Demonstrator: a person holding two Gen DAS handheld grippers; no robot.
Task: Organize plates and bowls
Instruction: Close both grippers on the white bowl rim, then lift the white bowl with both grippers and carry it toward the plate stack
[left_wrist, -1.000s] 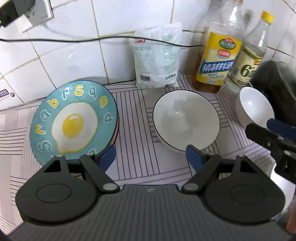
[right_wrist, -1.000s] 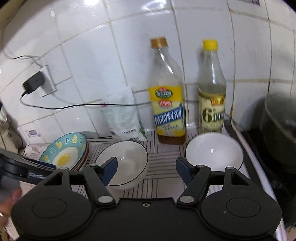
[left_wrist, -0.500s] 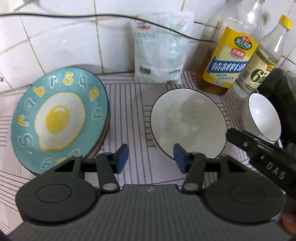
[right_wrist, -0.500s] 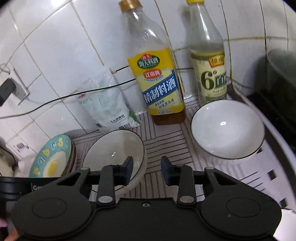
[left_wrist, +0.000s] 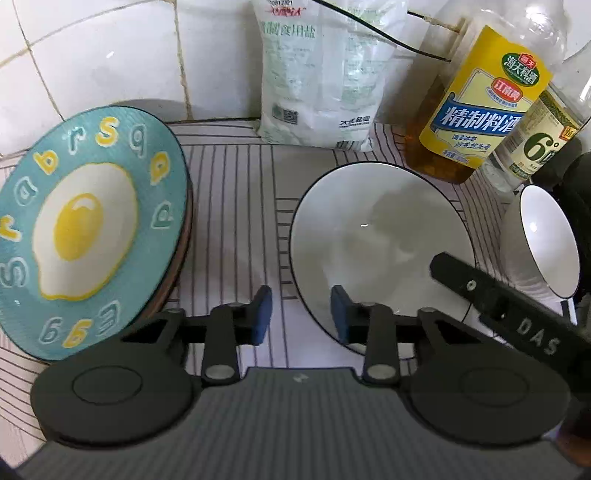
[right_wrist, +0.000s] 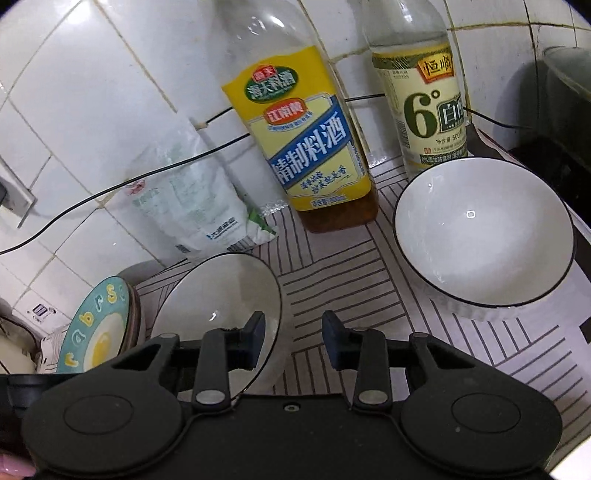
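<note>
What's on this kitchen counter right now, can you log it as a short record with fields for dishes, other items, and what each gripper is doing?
surface: striped mat against a white tiled wall
plates: egg-print plate on top of a stack, at the left
bowls: two white bowls with dark rims, middle bowl and right bowl, apart
other items: salt bag, cooking wine bottle, vinegar bottle, along the wall
left gripper: closing, middle bowl's near rim between its pads
right gripper: closing, same bowl's rim between its pads

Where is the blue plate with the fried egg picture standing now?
The round blue plate with the fried-egg picture is at the left of the left wrist view, on the striped mat, beside the black-rimmed white bowl and below the white tiled wall.
</note>
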